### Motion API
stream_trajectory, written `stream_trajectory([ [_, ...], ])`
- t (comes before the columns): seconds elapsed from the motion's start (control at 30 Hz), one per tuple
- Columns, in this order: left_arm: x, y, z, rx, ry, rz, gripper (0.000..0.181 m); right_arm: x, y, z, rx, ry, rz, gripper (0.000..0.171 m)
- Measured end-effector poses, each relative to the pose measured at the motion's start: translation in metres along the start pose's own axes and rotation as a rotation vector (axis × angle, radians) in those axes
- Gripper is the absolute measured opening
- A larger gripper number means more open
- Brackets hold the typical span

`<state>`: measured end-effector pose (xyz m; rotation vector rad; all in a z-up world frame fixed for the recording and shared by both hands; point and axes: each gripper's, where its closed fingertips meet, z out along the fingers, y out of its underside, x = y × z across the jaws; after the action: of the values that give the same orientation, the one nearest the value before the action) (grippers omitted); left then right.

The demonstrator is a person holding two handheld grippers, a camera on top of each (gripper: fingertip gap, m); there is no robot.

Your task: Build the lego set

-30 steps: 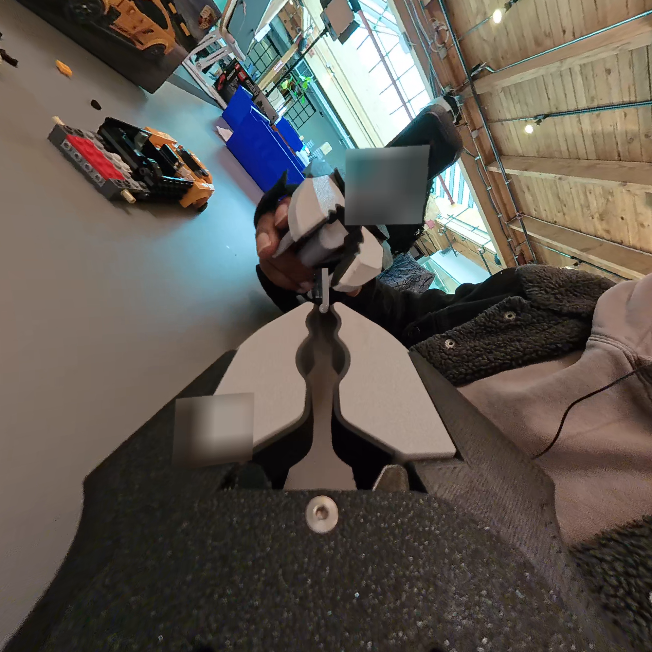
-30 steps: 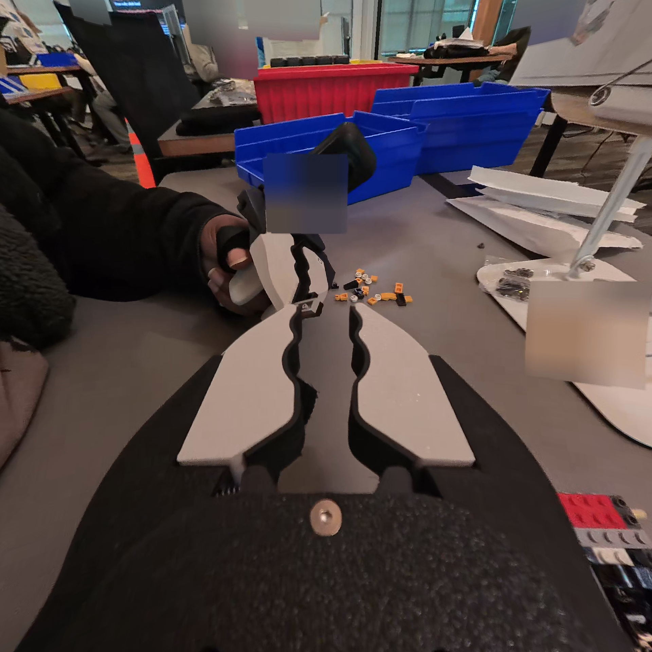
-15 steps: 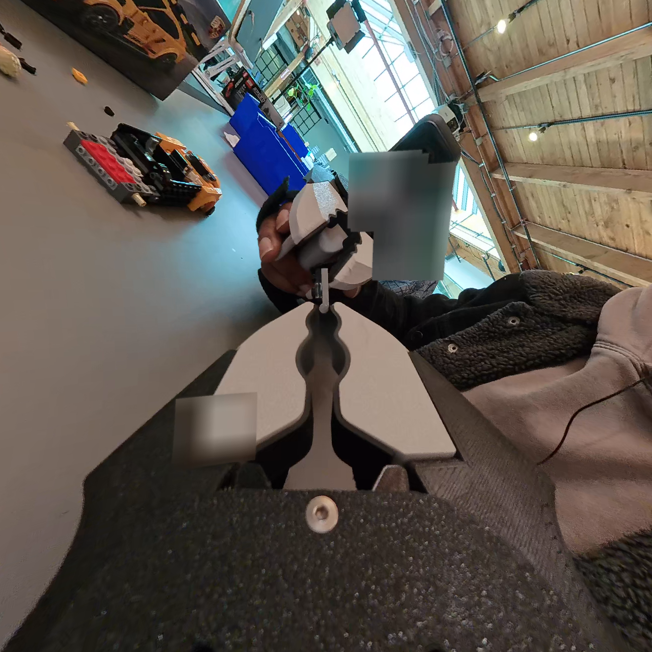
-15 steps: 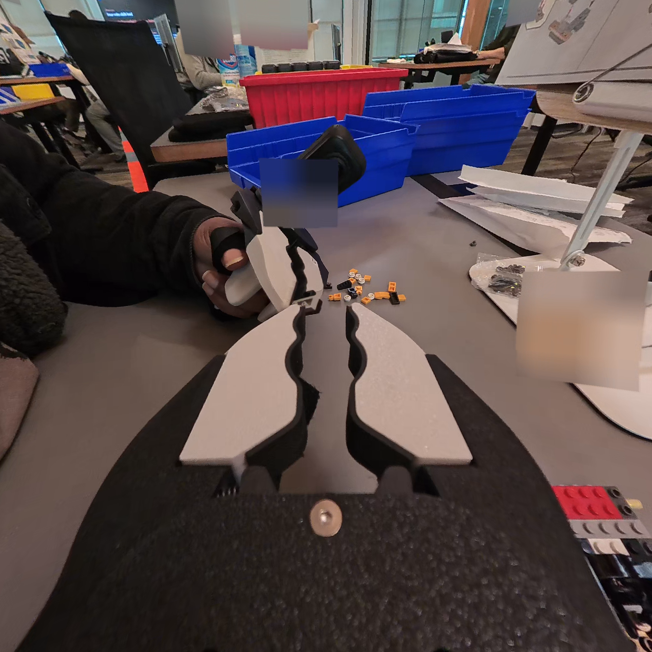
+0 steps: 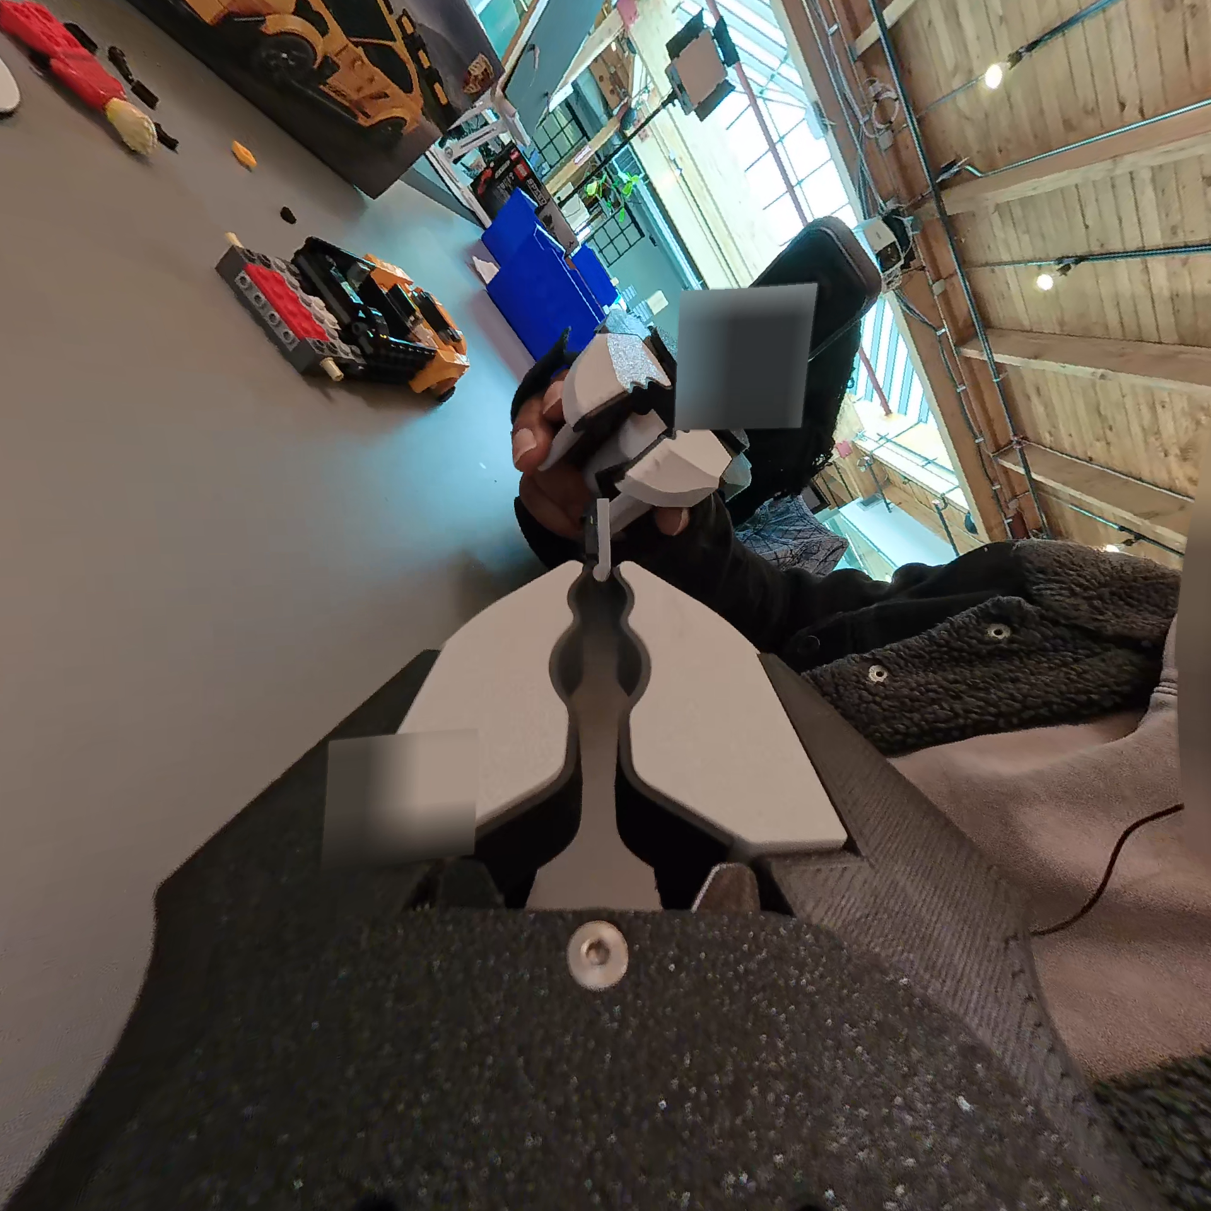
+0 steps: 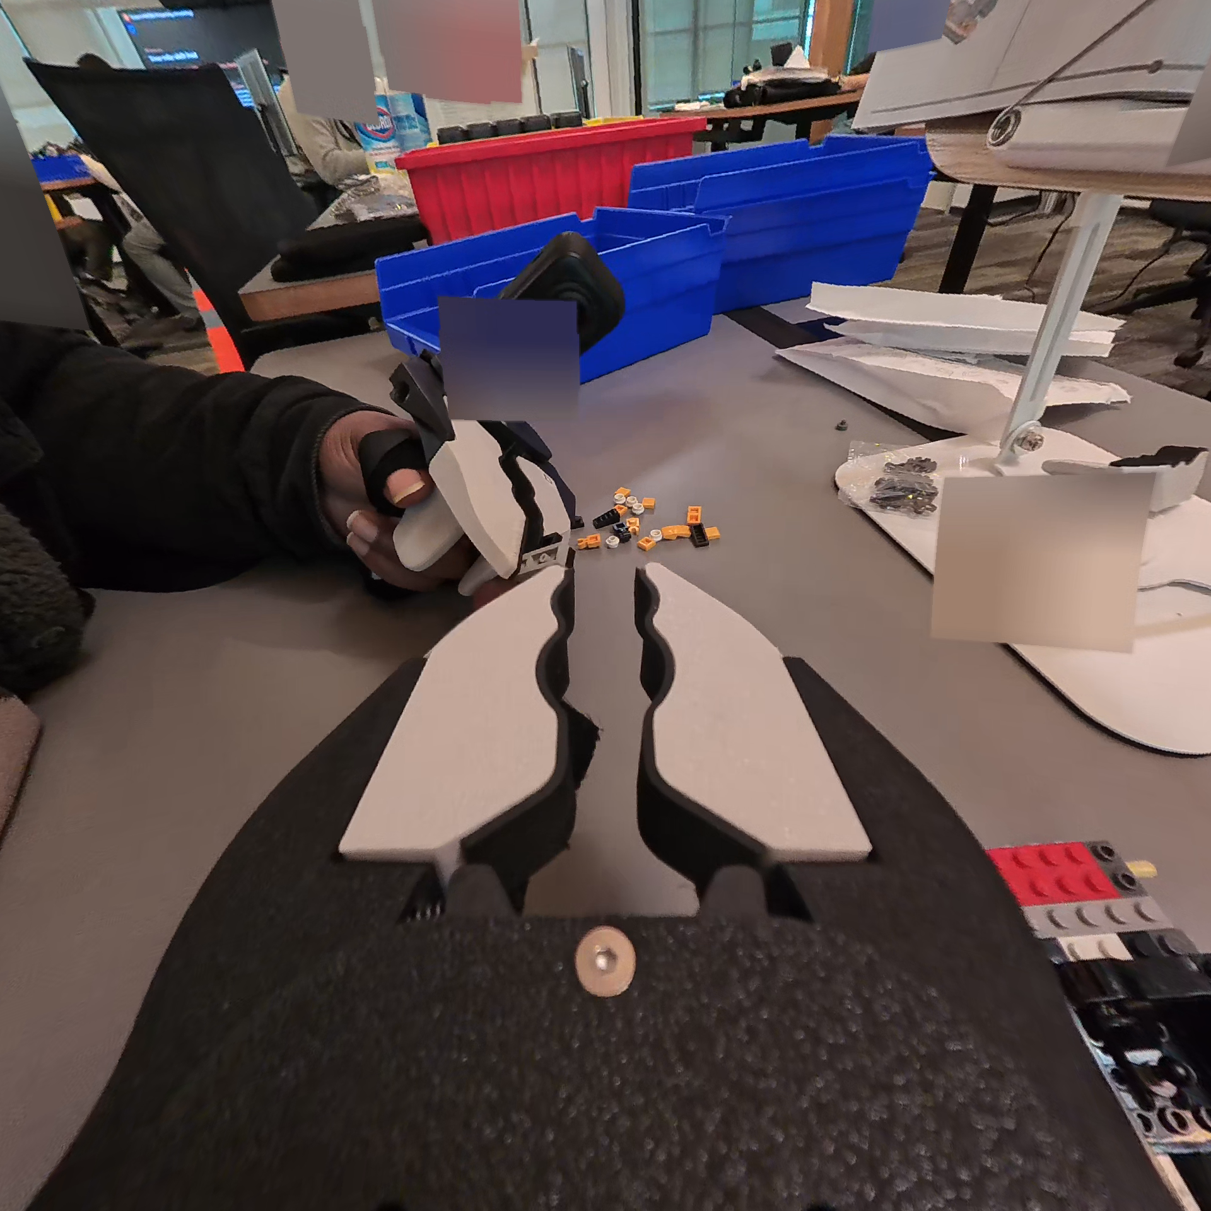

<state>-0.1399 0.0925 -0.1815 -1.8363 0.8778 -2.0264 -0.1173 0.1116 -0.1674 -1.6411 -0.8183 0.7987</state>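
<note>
My left gripper (image 5: 599,573) is shut on a thin white lego piece (image 5: 601,537) that sticks out past its tips, with a small black bit beside it. My right gripper (image 6: 603,575) is open and empty, held tip to tip with the left one; its left fingertip is right beside the held piece (image 6: 544,558). The right gripper (image 5: 599,485) also shows in the left wrist view, just past the piece. The partly built car, orange, black and red (image 5: 347,321), stands on the grey table and shows at the lower right of the right wrist view (image 6: 1107,917).
Loose orange, black and grey pieces (image 6: 649,521) lie just beyond the grippers. Blue bins (image 6: 557,282) and a red bin (image 6: 544,170) stand behind. A white lamp base (image 6: 1114,688) and paper bags (image 6: 950,341) are at the right. The set's box (image 5: 327,72) stands far left.
Both grippers stay tip to tip and keep their states. The left view has swung, so the car sits nearer the middle and more of the far table shows.
</note>
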Motion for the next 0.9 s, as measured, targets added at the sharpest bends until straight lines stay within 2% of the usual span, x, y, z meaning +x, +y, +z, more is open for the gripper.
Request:
stream_trajectory([
  [0.9,0.0,0.012,0.005,-0.086,-0.02,0.039,0.004,-0.018,0.01,0.005,-0.05,-0.114,0.006,0.017],
])
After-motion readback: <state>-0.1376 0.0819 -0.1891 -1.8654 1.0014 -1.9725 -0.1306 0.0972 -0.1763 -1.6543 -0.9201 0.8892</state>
